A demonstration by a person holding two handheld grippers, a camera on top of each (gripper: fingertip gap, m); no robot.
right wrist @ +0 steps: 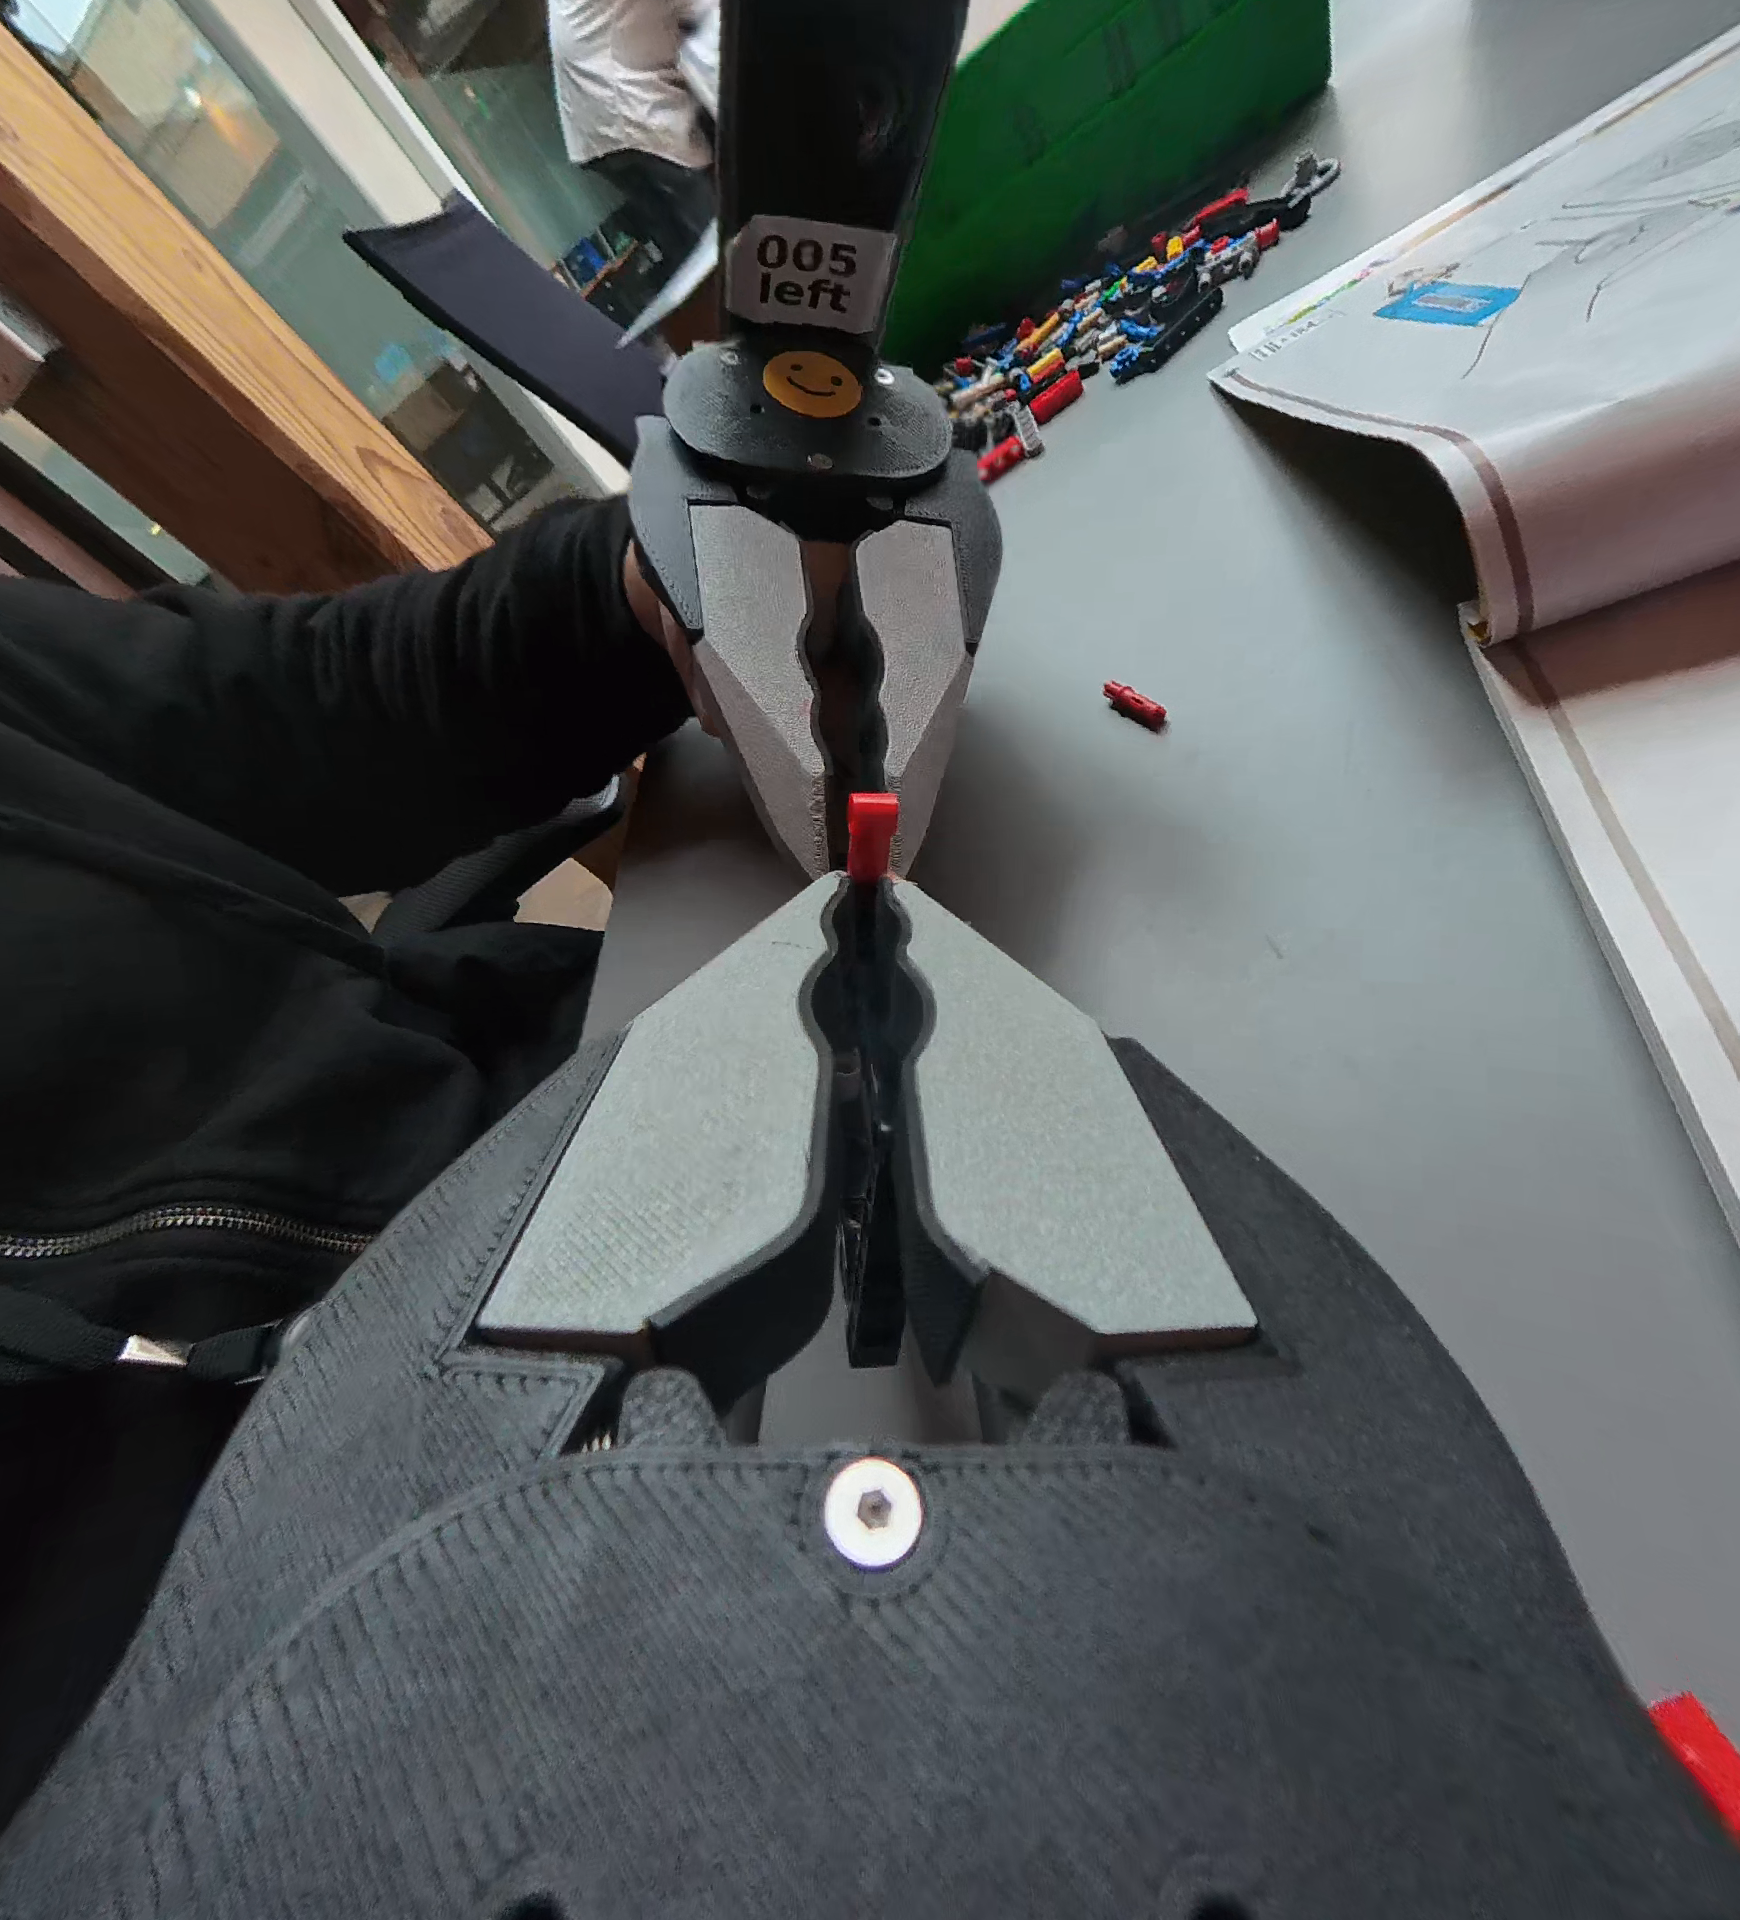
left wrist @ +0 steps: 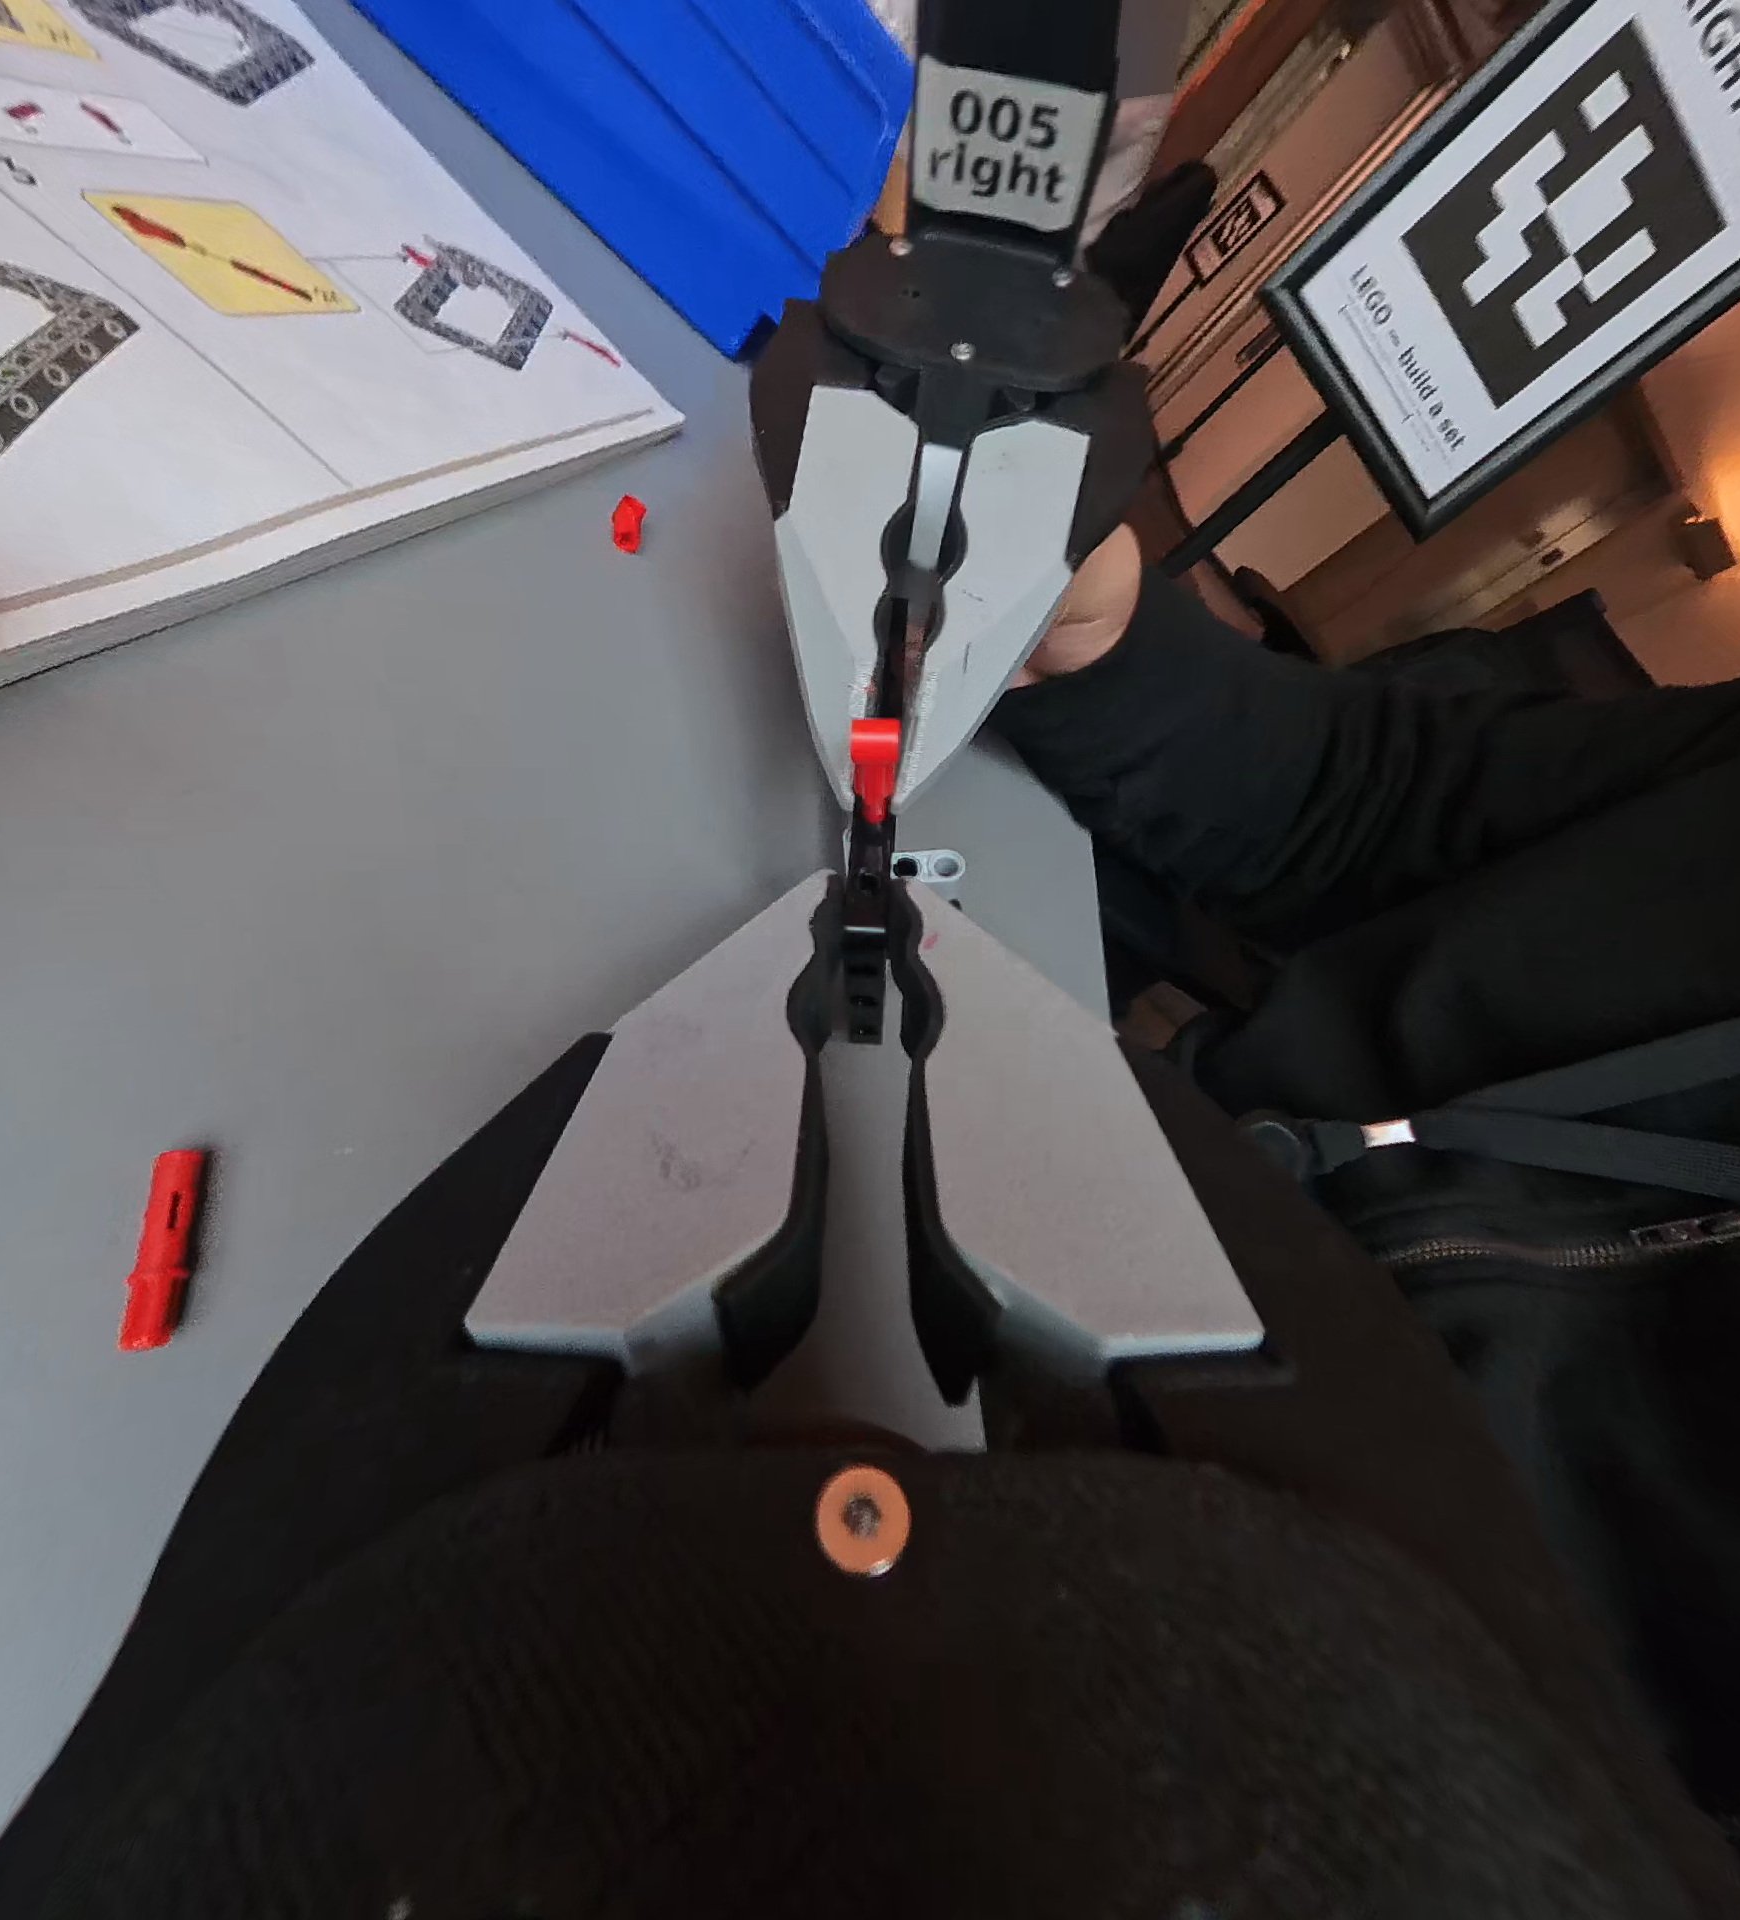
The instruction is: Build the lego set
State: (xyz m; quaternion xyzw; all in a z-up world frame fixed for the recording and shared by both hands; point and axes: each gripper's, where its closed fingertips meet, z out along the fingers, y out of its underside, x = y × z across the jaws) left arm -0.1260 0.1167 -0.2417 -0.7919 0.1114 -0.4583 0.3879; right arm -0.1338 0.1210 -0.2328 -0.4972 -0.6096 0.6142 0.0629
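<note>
My two grippers meet tip to tip above the grey table [left wrist: 430, 831]. My left gripper [left wrist: 861, 883] is shut on a black beam with holes [left wrist: 866, 987], seen edge-on. My right gripper [right wrist: 861, 883] is shut on a black Lego part [right wrist: 871, 1195], also edge-on. I cannot tell whether these are one piece or two. A red pin [left wrist: 874, 764] stands up from the black part right between the two sets of tips; it also shows in the right wrist view [right wrist: 871, 836]. The right gripper [left wrist: 871, 810] and the left gripper [right wrist: 861, 862] each show facing the other's camera.
An open instruction booklet [left wrist: 222, 364] and a blue bin [left wrist: 720, 135] lie at the back left. A long red pin [left wrist: 165, 1247], a small red piece [left wrist: 627, 522] and a grey piece [left wrist: 933, 864] lie loose. A pile of loose pieces [right wrist: 1105, 322] sits by a green bin [right wrist: 1105, 125]. The grippers are tip to tip, or close to it. The left tips stand about 11 cm off the long red pin [left wrist: 165, 1247]. It is also in sight in the right wrist view [right wrist: 1133, 696].
</note>
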